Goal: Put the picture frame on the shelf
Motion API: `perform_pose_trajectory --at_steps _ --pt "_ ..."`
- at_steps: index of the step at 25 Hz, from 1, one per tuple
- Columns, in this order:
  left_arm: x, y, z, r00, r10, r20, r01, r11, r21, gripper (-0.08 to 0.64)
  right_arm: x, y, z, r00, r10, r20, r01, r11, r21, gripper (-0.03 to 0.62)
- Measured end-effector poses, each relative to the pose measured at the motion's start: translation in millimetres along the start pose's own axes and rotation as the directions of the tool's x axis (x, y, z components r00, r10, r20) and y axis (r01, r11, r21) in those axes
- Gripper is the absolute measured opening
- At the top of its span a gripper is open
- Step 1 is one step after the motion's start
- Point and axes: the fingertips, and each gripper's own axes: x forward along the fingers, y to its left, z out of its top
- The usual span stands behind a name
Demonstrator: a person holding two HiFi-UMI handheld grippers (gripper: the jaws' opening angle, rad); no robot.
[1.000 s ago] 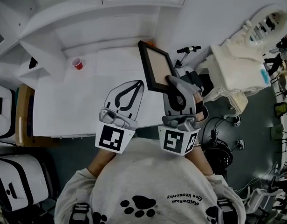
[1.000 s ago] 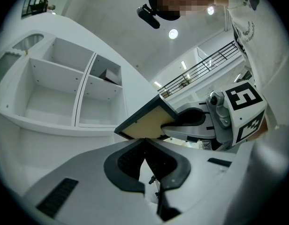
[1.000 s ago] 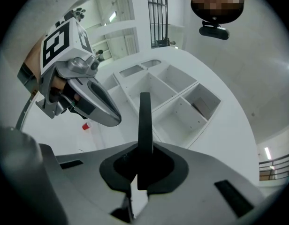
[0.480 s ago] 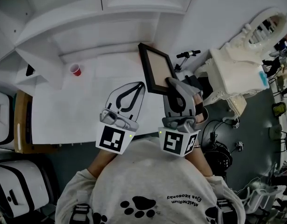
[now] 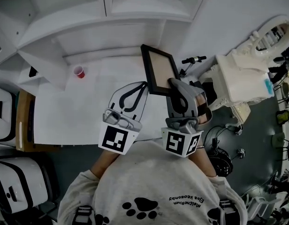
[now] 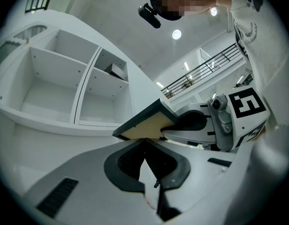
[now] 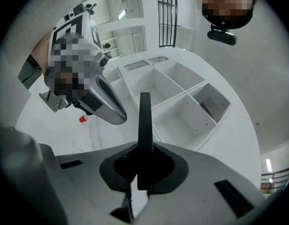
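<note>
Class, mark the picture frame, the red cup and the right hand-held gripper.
picture frame [image 5: 161, 71], head view, on its beige panel.
red cup [image 5: 79, 71], head view, on its body.
right hand-held gripper [image 5: 175, 84], head view, between its fingertips.

The picture frame [image 5: 159, 73] is rectangular, with a black border and a pale tan panel inside. It is in the air, pinched at its near edge between the jaws of the right claw [image 5: 175, 84]. It stands tilted over the right end of the white surface [image 5: 88, 107]. The shelf [image 5: 104, 6] behind it is white, with several open compartments. The frame is apart from the shelf.
</note>
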Motion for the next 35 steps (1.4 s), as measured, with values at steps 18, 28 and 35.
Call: perform_pose_trajectory --at_steps 18,28,35 --pt "36.4 24.7 20.9 1.000 -0.014 0.009 0.014 0.998 0.057 0.018 39.6 -38.3 -3.5 0.997 -0.019 0.073 0.031 0.986 -0.162 0.046" --pt "58.3 36.1 28.8 0.999 -0.030 0.026 0.028 0.997 0.073 0.018 62.7 -60.1 -3.0 0.994 -0.028 0.103 0.051 0.972 -0.229 0.046" --pt "73.6 40.6 30.1 0.997 -0.079 -0.022 0.082 0.979 0.186 0.019 80.2 -76.4 -6.6 0.994 -0.029 0.108 0.059 0.959 -0.279 0.046"
